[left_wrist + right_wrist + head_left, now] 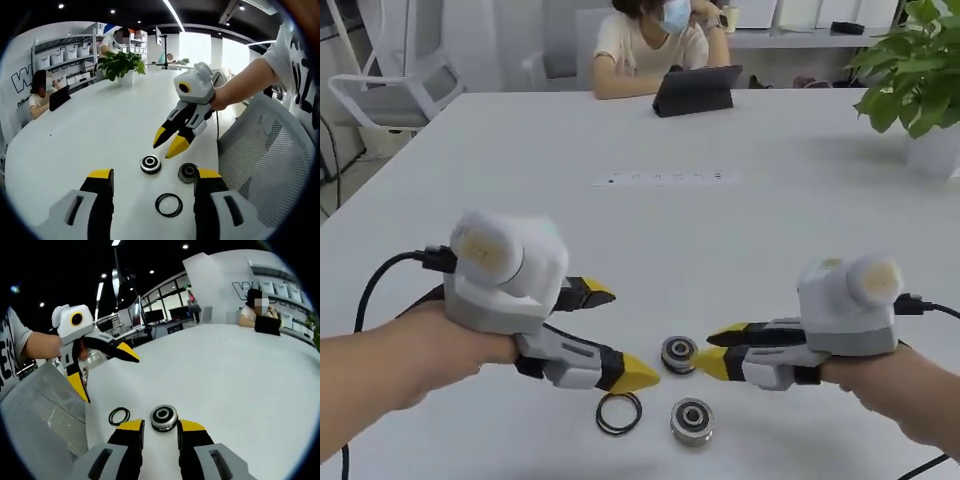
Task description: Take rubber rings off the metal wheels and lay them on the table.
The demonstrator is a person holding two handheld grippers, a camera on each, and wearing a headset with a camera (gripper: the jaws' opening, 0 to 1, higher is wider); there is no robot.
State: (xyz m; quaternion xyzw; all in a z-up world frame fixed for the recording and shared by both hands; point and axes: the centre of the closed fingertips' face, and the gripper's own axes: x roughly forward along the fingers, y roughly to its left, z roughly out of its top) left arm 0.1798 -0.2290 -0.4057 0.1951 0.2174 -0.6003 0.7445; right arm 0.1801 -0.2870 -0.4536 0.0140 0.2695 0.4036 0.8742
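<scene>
- As far as my feeds show, the job stands about half done. Everything for it lies on the white tabletop [720, 230], toward its near edge.
- Left tool [625, 335]: jaws spread wide with nothing in them, held low over the tabletop on the left of the work.
- Right tool [715, 349]: jaws at a narrow gap and empty. Its tips are aimed at the farther wheel [679, 353], which in the right gripper view sits just ahead of them.
- The farther wheel lies flat and is dark about the rim. I judge that its ring is still on and that it is the piece in hand.
- The nearer wheel [692, 420] lies flat, its rim bright in the head view. I judge it stripped, but I cannot confirm this, since the left gripper view shows it darker.
- Rubber ring [619, 413]: off its wheel and flat on the tabletop, just beside the nearer wheel and apart from it.
- Wall lettering [21, 80]: large dark letters beginning with "W", the rest cut off. The smaller line beneath is unreadable.
- Paper strip [665, 179]: lies at mid-tabletop with print too small to read.
- I can read no brand on either tool or either wheel.
</scene>
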